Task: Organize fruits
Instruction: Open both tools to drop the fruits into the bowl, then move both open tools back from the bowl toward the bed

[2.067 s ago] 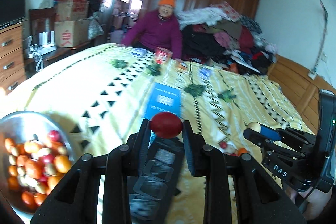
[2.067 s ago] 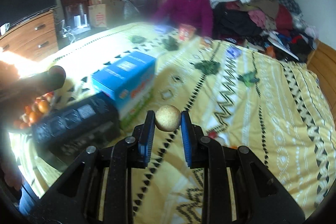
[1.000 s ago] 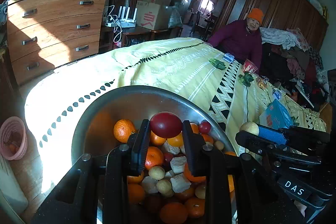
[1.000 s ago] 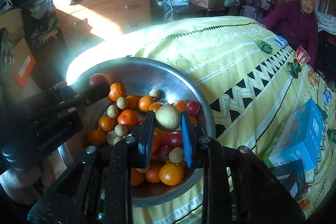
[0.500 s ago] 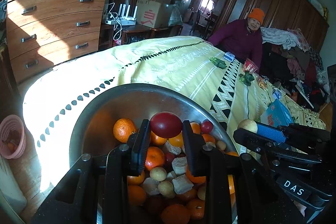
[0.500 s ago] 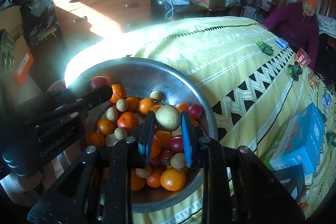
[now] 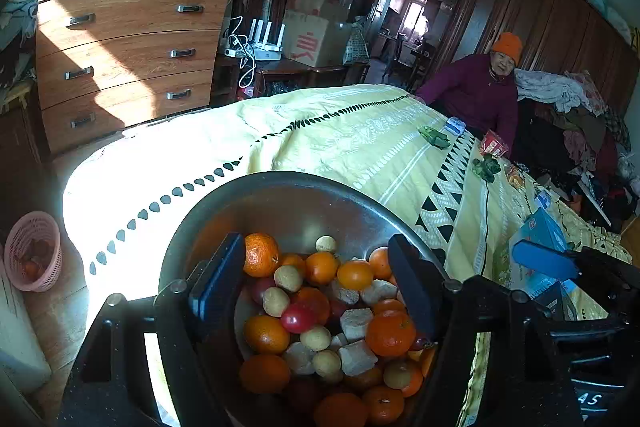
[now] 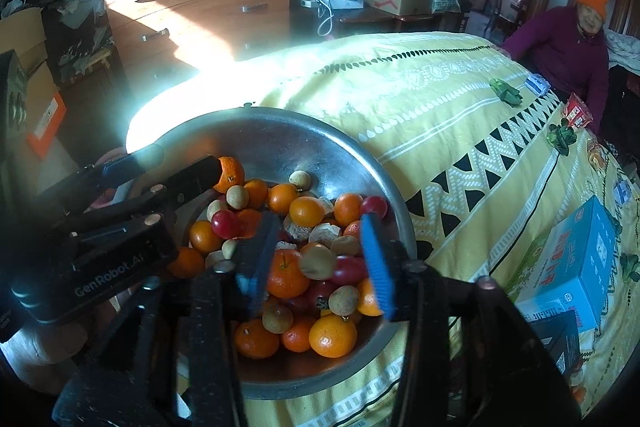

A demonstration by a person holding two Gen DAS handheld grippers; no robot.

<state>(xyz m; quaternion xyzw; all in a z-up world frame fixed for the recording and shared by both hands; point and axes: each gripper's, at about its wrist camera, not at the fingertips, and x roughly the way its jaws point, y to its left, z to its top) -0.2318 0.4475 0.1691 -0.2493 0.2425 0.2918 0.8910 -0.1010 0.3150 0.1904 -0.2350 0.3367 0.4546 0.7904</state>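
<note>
A steel bowl [image 7: 304, 203] sits on the yellow bedspread near its corner, heaped with oranges, red fruits, small tan fruits and pale chunks. My left gripper [image 7: 316, 267] is open and empty just above the pile. The bowl [image 8: 320, 143] also shows in the right wrist view. My right gripper [image 8: 316, 247] is open above the pile, and a blurred tan fruit [image 8: 318, 262] is between its fingers, free of both pads. A red fruit [image 7: 298, 318] lies among the oranges. The left gripper [image 8: 180, 175] also shows at the bowl's left rim.
A blue box [image 8: 576, 263] and a dark box [image 8: 560, 339] lie right of the bowl. Green items [image 8: 506, 91] and a red packet [image 8: 576, 115] lie farther up the bed. A person in purple [image 7: 476, 99] sits at the far side. A dresser [image 7: 128, 59] and pink basket [image 7: 34, 251] stand left.
Both grippers have opened over the bowl. The red fruit has left the left gripper and the tan fruit has left the right gripper's pads, dropping toward the pile.
</note>
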